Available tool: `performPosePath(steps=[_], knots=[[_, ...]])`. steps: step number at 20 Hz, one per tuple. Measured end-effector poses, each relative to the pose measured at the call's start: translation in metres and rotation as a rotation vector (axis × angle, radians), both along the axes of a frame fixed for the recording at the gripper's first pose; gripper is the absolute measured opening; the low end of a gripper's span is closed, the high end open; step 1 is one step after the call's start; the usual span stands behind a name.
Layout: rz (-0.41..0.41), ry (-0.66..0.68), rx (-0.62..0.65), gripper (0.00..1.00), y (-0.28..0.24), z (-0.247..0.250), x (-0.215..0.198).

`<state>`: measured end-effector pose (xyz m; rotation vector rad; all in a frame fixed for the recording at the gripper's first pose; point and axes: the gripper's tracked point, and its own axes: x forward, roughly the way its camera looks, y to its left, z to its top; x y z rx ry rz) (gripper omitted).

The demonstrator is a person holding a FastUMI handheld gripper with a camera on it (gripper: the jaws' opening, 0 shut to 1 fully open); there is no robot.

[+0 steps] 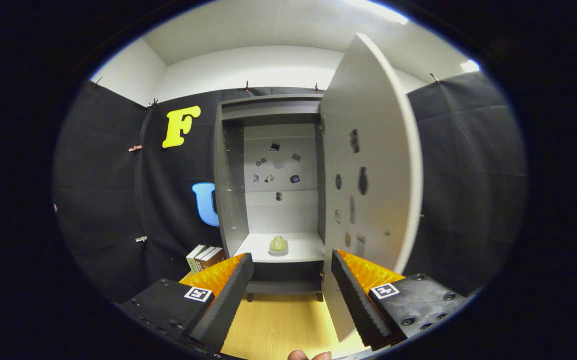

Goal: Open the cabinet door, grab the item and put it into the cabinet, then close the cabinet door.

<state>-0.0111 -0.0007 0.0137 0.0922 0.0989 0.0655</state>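
A grey cabinet [231, 175] stands ahead of my gripper on a wooden tabletop, and its door [368, 165] is swung wide open to the right. A small pale green item [278, 244] rests on the cabinet's white shelf [308, 247], well beyond my fingers. My gripper [291, 295] is open with nothing between its fingers. The door's lower edge hangs close beside the right finger [356, 300]. Small stickers dot the cabinet's back wall and the inside of the door.
A few books [205, 257] stand left of the cabinet, just past the left finger [228, 295]. Bare wooden tabletop [283, 325] lies between the fingers and the cabinet base. A person's fingertips [310, 355] peek in below the gripper.
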Motion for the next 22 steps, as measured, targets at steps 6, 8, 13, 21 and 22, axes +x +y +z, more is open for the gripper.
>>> performPosePath(steps=[6, 8, 13, 21, 22], knots=[[-0.245, 0.014, -0.017, 0.98, -0.124, -0.017, -0.01], [-0.303, 0.019, -0.015, 0.98, -0.155, -0.025, -0.003], [-0.358, 0.059, -0.029, 0.98, -0.201, -0.055, 0.035], [-0.297, 0.08, -0.033, 0.97, -0.17, -0.063, 0.048], [-0.29, 0.082, -0.035, 0.97, -0.163, -0.063, 0.047]])
